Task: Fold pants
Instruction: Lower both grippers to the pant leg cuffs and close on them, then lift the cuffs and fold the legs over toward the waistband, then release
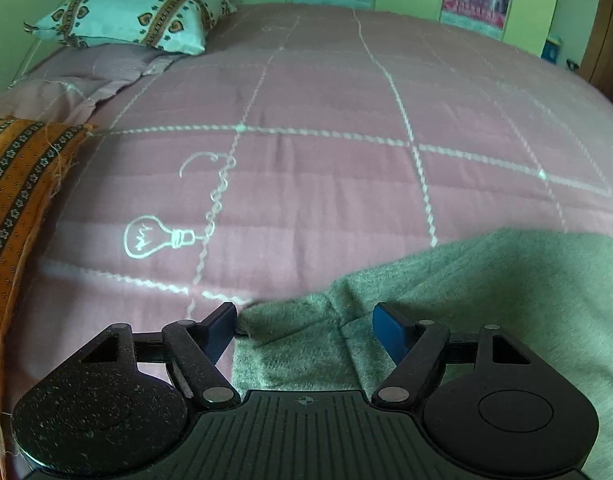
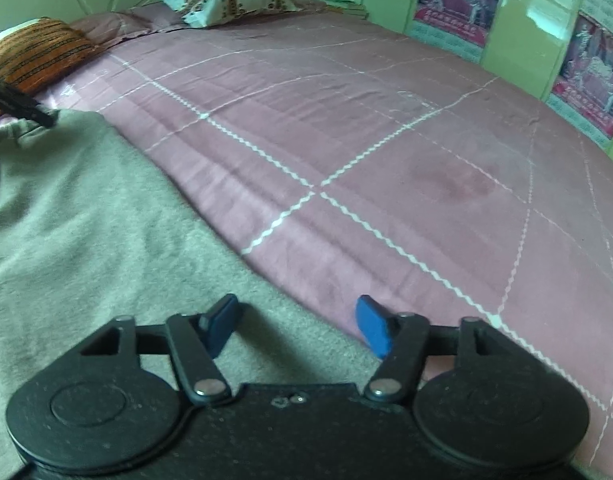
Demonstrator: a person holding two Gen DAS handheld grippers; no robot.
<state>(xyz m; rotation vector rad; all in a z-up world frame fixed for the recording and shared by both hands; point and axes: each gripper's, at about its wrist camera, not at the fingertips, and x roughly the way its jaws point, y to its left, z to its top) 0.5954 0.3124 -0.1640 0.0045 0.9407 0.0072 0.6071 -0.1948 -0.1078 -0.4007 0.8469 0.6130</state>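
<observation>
Left wrist view: both tongs point(image 1: 304, 330) point(image 2: 298, 330) gape apart astride the grey pants point(image 1: 486, 292) edges, pink bedspread point(image 1: 326, 184) beyond.

Black speckled gripper point(image 1: 304, 328) bodies, silver rivets, blue fingertips point(image 2: 372, 326).

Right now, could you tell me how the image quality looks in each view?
Left wrist: greenish cast, fisheye bowing, the pants edge slightly blurred near the open left claw. Right wrist: sharper, window glare on the wall tiles.

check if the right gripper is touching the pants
Cannot tell. In the right wrist view the open right gripper sits over the edge of the pants, but no contact or gap shows plainly.
</observation>
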